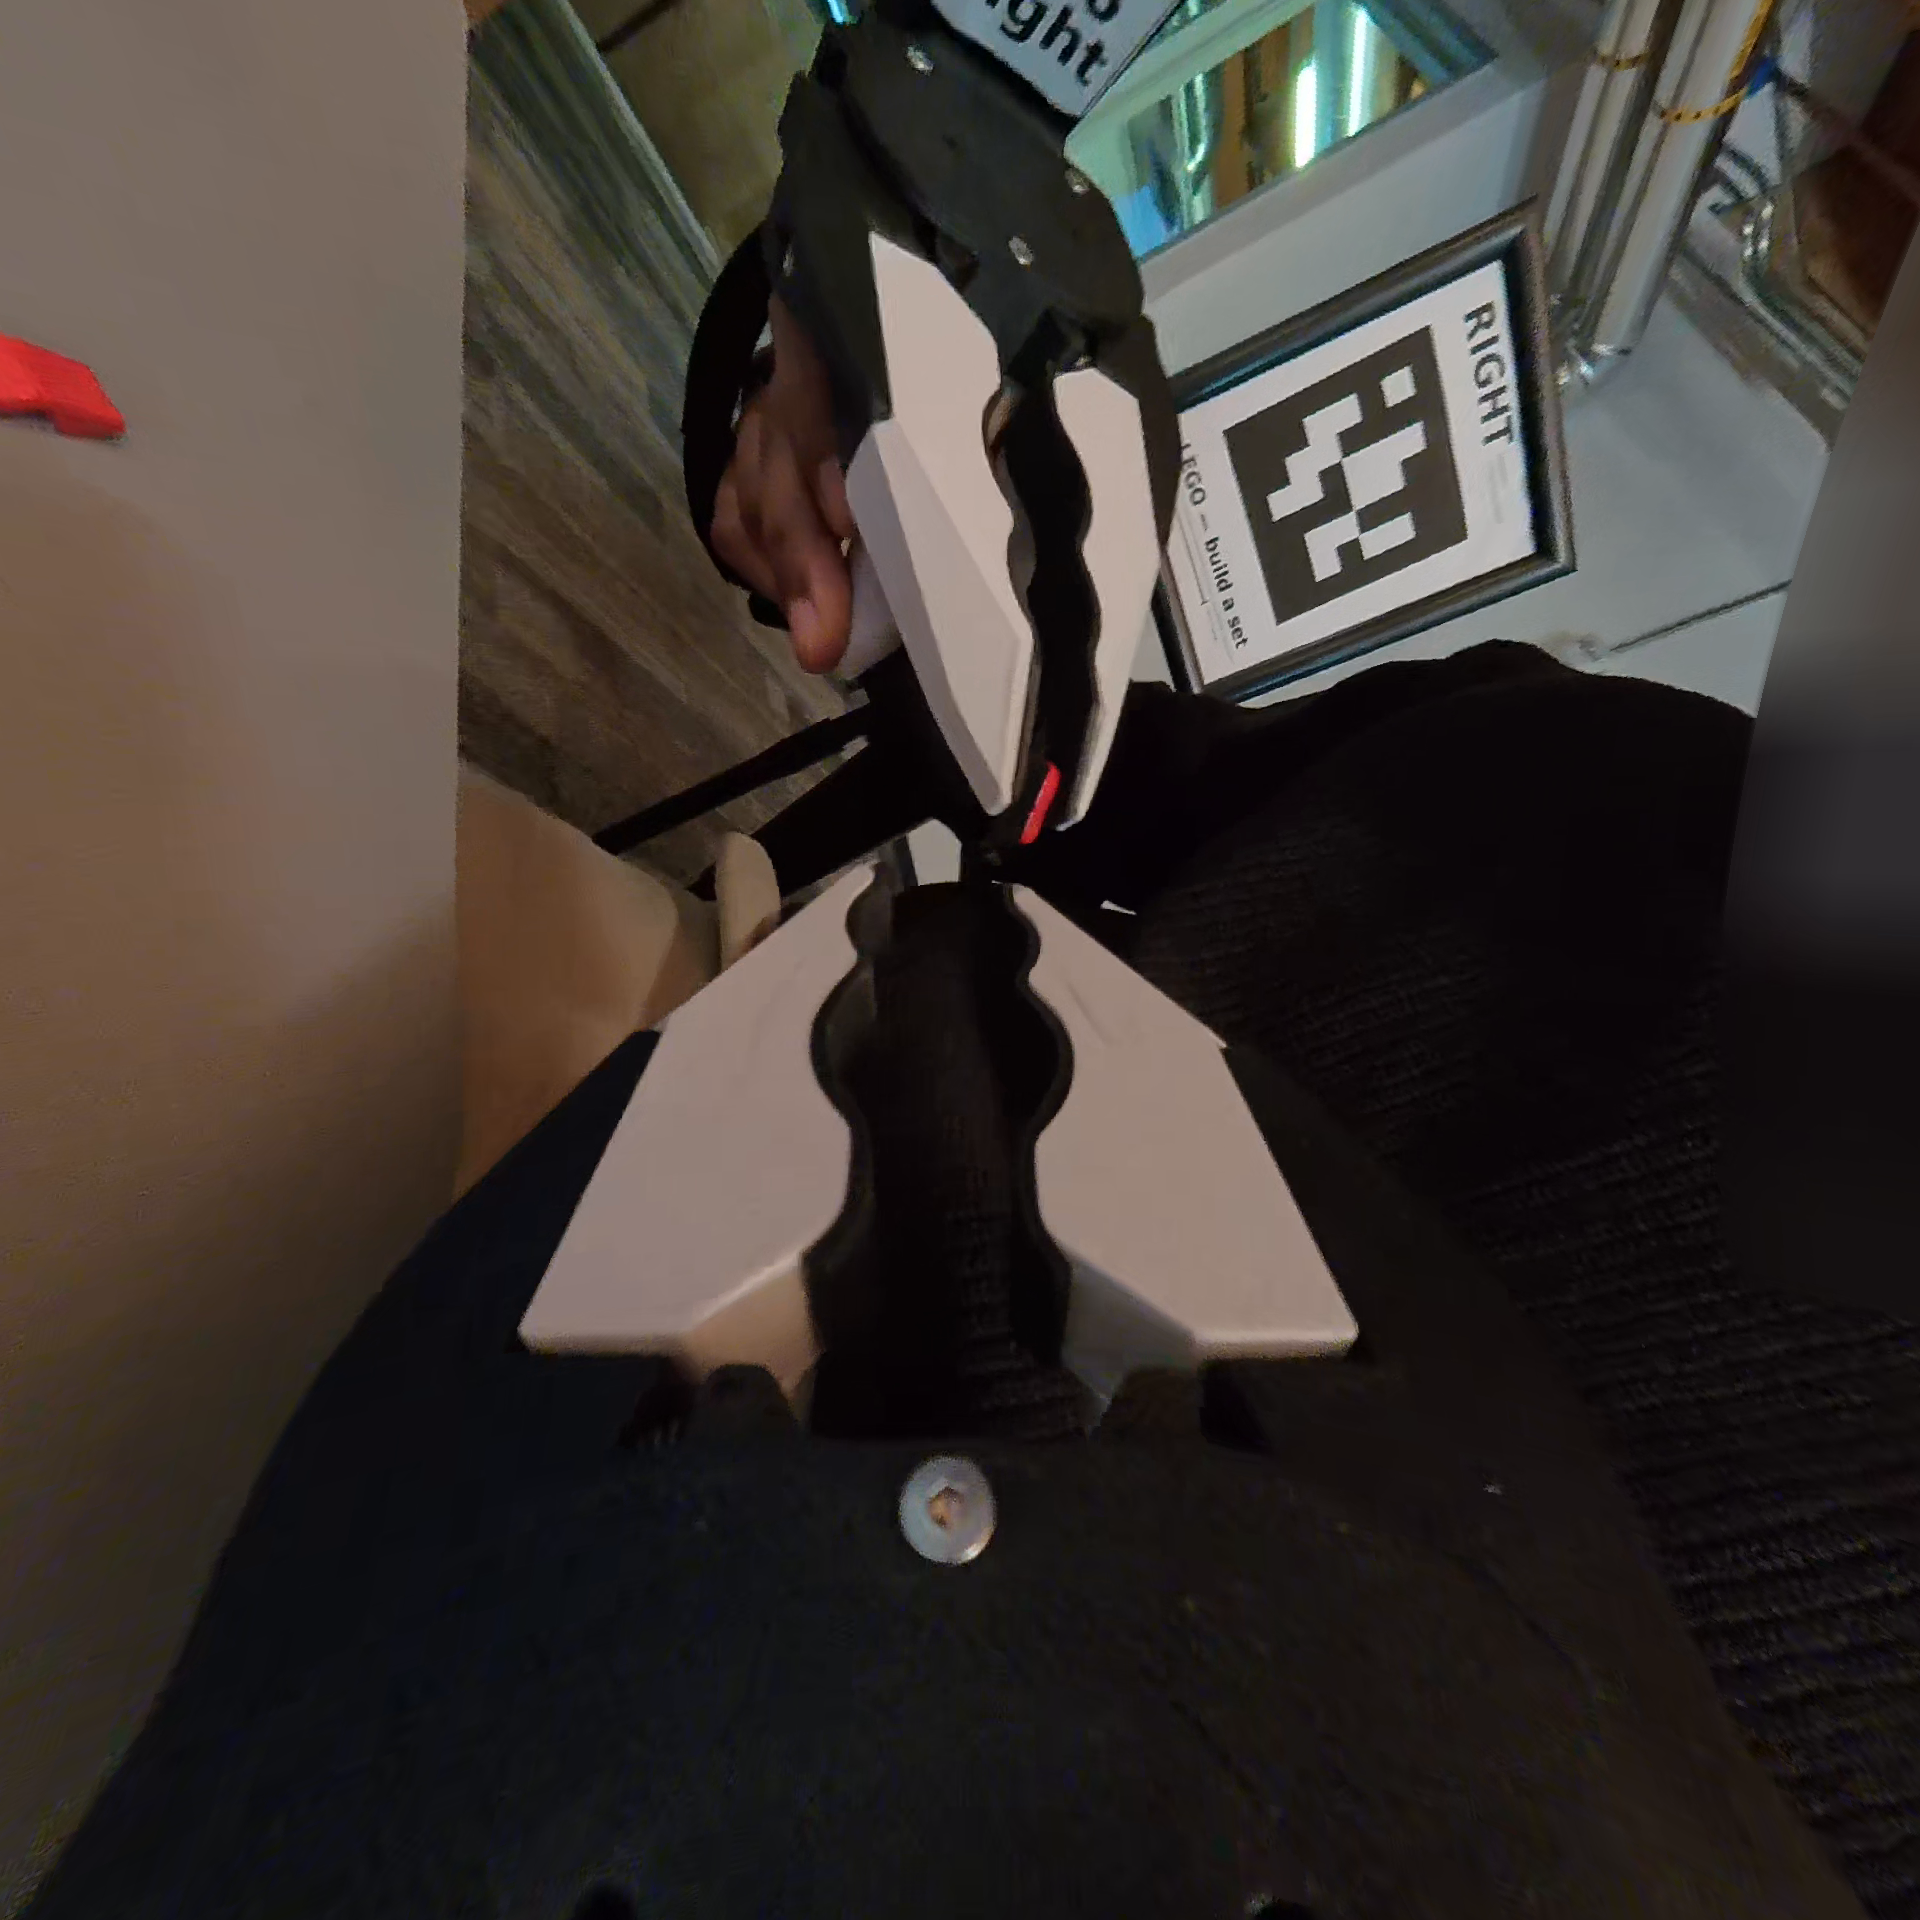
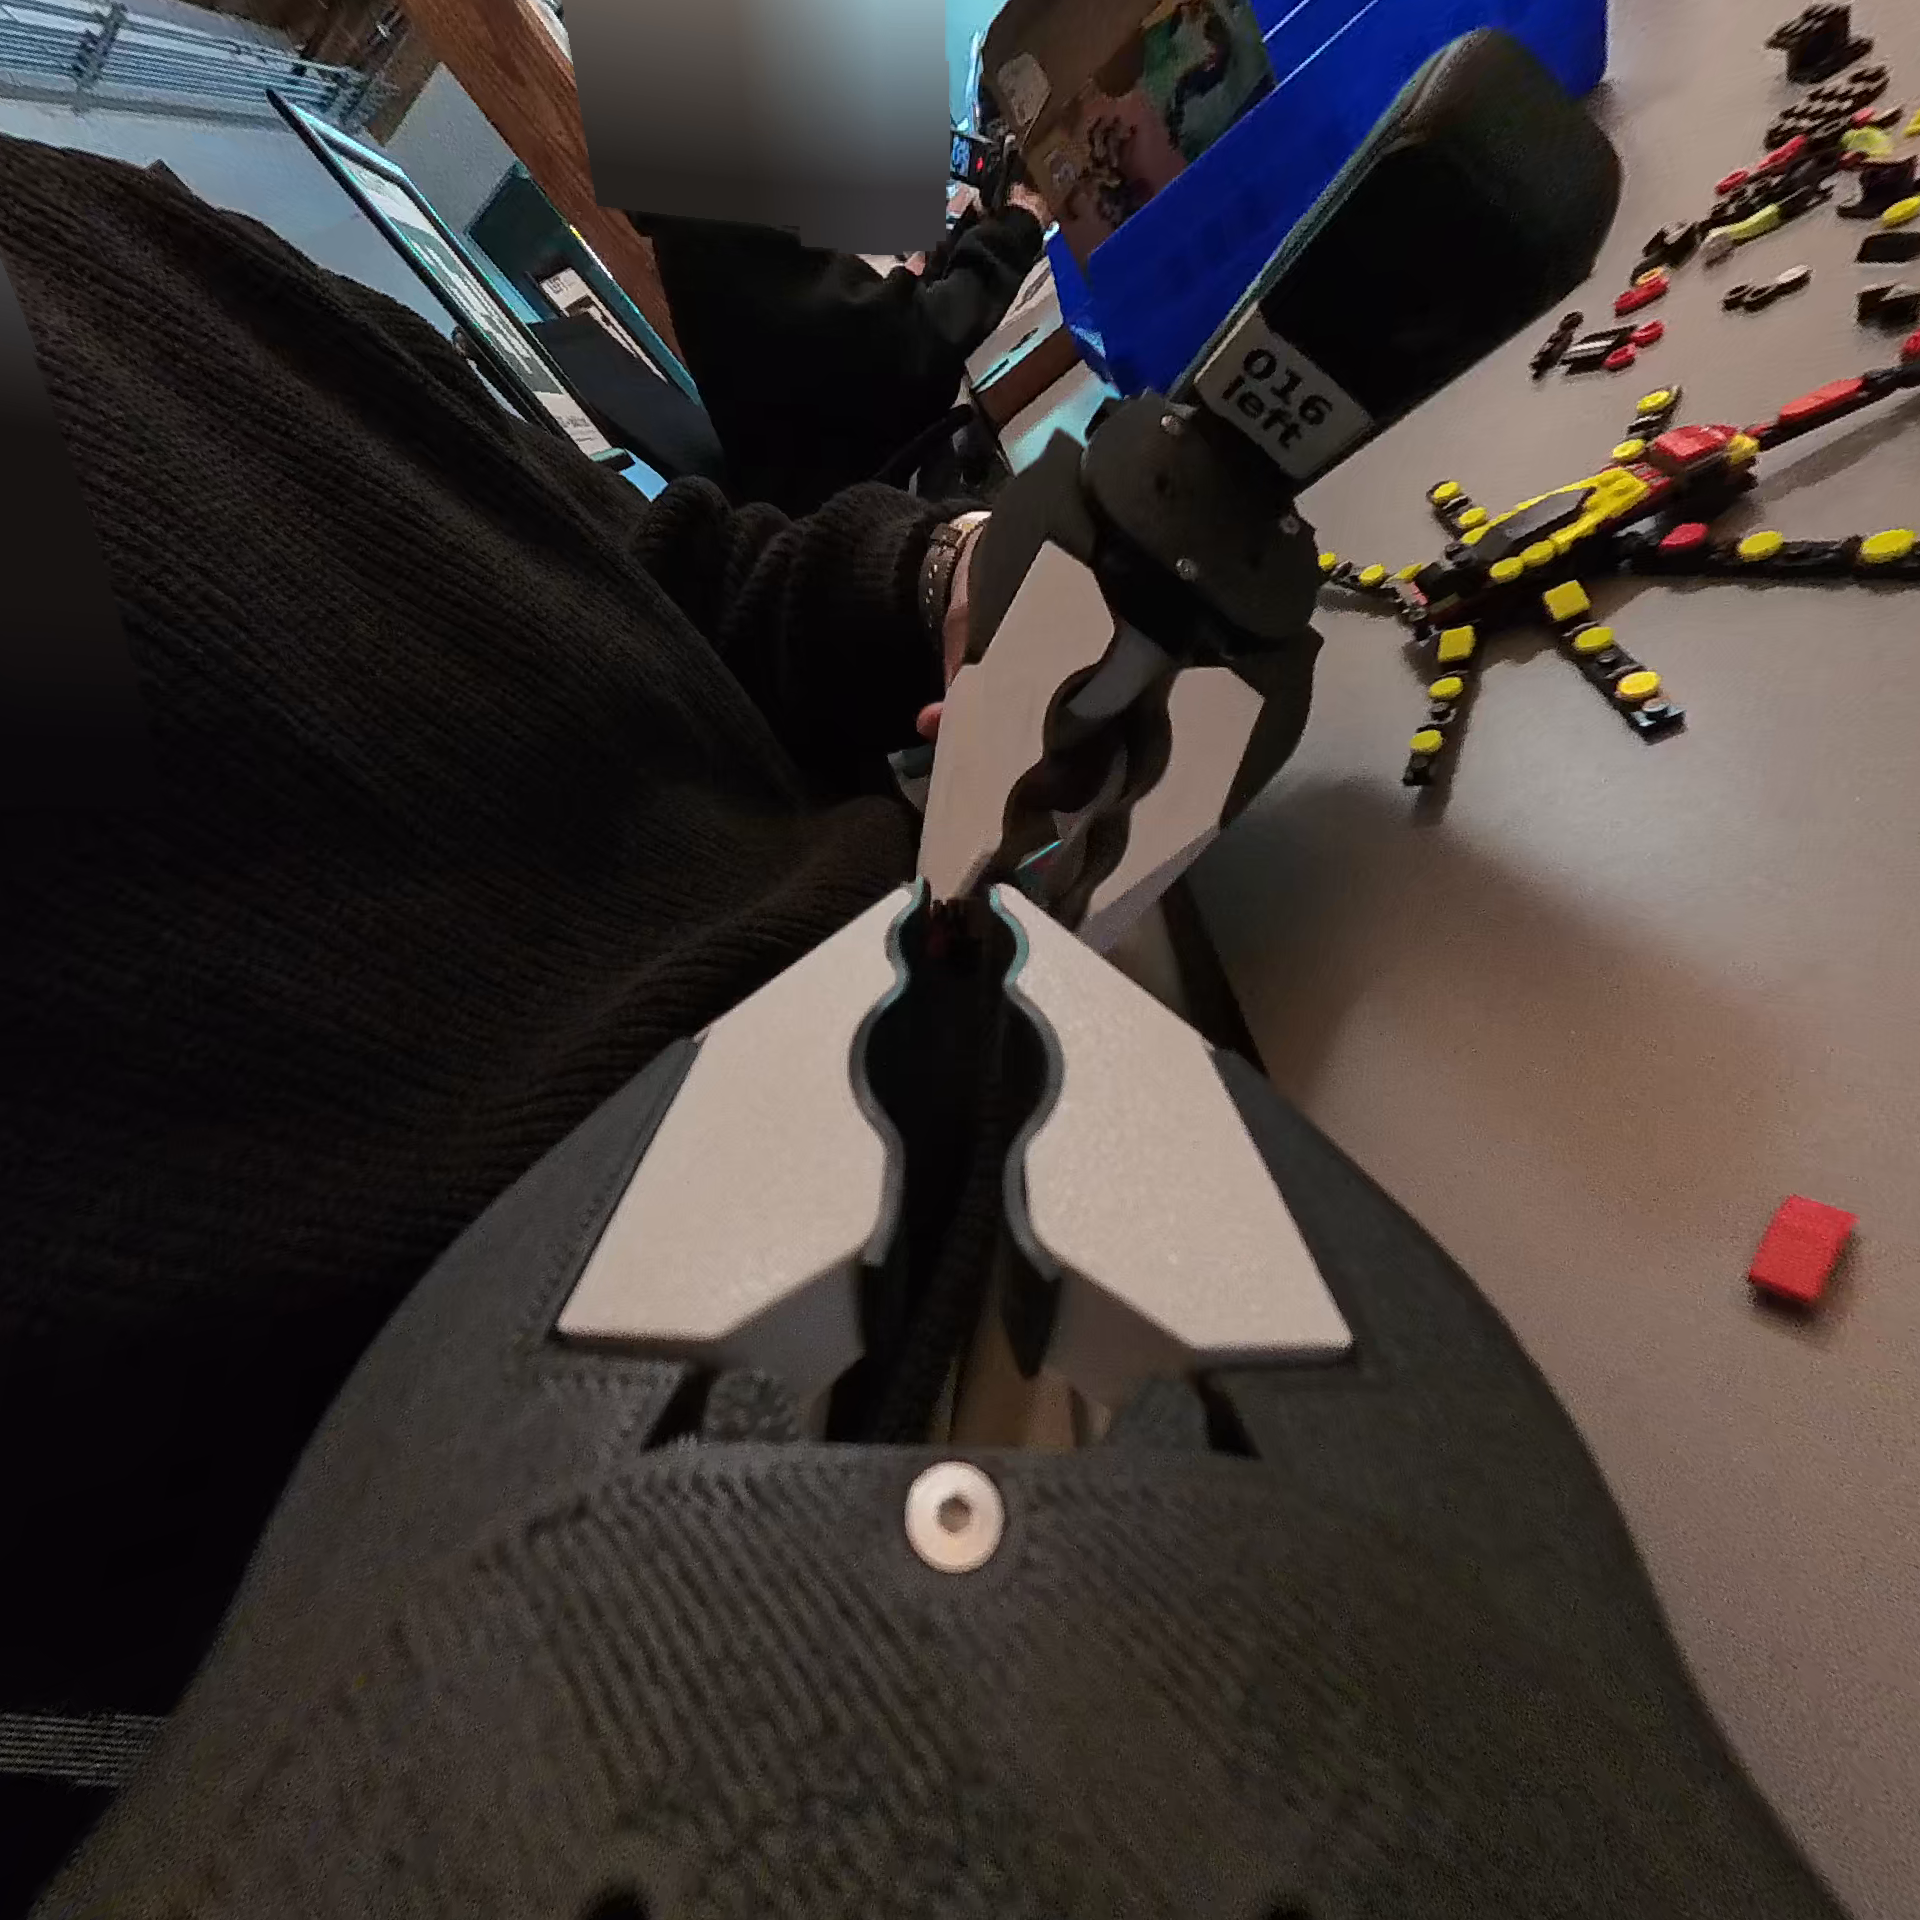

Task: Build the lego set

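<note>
The two grippers are meeting tip to tip in the air, off the table edge, in the middle of both views. The right gripper [image 1: 1039, 805] is squeezing a small red piece [image 1: 1039, 802] between its tips. The left gripper [image 1: 940, 883] is nearly shut, and something small and dark seems to be sitting at its tips, but it is too tiny and dark to be sure it is gripping it. I think the person is bringing the two tips together to push one little piece onto the other, because small pieces are easier to join in the air than flat on the table.

The lego model [image 2: 1558, 540], black with yellow and red bits and long legs, is lying on the table [image 2: 1507, 987] at the right of the right wrist view. Loose pieces [image 2: 1818, 156] are lying at the upper right. A red brick [image 2: 1801, 1260] is sitting alone at the lower right. A blue bin [image 2: 1247, 239] is standing at the top.

A dark sweater [image 2: 364, 727] is filling the left side, close behind the tips. The dark cloth is making the dark piece hard to see.
</note>
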The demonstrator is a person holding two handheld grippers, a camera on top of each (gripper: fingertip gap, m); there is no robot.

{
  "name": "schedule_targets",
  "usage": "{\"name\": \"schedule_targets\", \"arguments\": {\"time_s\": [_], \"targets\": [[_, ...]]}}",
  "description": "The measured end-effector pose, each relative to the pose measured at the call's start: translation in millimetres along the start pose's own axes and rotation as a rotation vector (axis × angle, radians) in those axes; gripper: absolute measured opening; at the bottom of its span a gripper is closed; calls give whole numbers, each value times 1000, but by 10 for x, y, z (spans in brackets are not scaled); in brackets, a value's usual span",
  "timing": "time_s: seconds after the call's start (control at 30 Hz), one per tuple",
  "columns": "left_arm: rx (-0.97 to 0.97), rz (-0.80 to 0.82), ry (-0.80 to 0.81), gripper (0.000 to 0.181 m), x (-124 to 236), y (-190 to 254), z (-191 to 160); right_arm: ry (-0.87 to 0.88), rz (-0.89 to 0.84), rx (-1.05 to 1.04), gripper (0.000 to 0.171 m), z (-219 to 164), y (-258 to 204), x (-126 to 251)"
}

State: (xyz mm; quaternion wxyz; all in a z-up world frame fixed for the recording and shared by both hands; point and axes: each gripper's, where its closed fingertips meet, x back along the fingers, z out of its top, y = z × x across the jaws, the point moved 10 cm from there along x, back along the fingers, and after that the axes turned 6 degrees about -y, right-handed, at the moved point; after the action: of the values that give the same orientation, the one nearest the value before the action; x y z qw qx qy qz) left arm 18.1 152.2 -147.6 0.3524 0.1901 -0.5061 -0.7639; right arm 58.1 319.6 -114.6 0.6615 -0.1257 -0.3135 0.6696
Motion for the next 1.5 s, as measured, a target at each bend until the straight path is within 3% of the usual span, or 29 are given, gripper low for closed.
{"name": "schedule_targets", "arguments": {"time_s": [0.4, 0.97, 1.5], "targets": [[23, -90, -49, 7, -50, 22, -43, -51, 76, -12, 7, -43, -27, -107], [-84, -427, 96, 5, -52, 300, 36, 276, 393, -98, 7, 159, -157, -81], [-56, -579, 105, 5, -189, 366, 23, 327, 461, -58, 7, 199, -234, -85]]}}
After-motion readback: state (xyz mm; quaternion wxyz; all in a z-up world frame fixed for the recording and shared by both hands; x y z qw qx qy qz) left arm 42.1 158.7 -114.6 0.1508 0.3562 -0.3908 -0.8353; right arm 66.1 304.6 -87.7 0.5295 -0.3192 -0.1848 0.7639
